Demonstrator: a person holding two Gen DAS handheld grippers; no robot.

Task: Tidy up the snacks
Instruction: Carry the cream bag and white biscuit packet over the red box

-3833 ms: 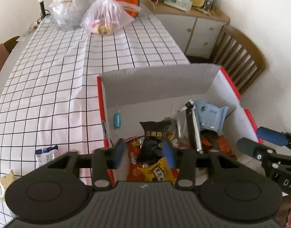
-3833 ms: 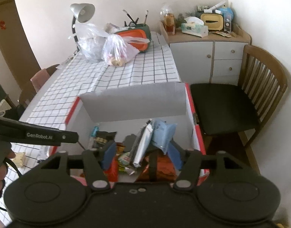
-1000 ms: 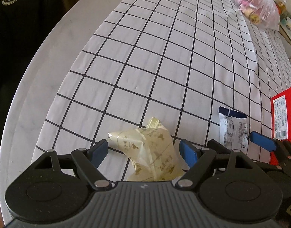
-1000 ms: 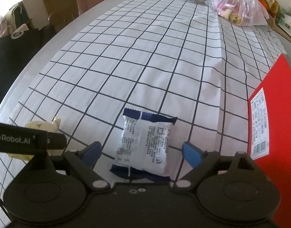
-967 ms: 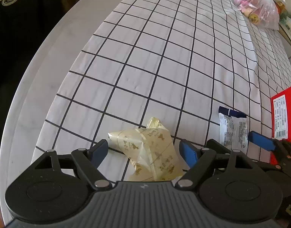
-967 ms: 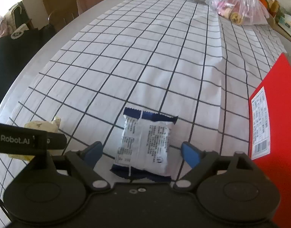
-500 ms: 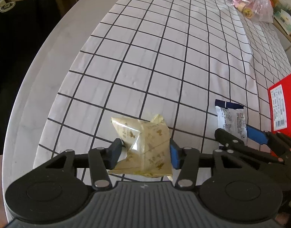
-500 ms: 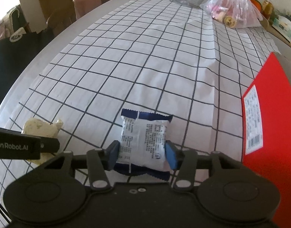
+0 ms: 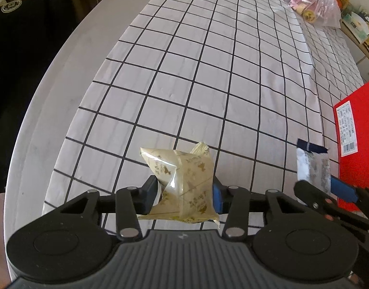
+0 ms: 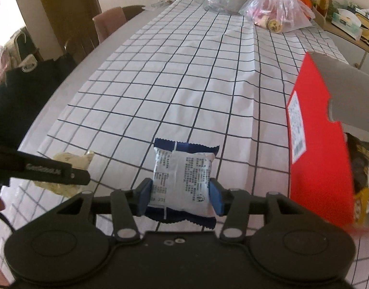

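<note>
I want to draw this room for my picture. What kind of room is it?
Most likely a dining room at home. There is a big table with a checked tablecloth, a chair pushed up to it, and a sideboard crowded with jars and boxes.

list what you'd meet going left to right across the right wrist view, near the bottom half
left gripper → yellow wrapped snack → blue-and-white snack packet held in the right gripper → red box
</note>
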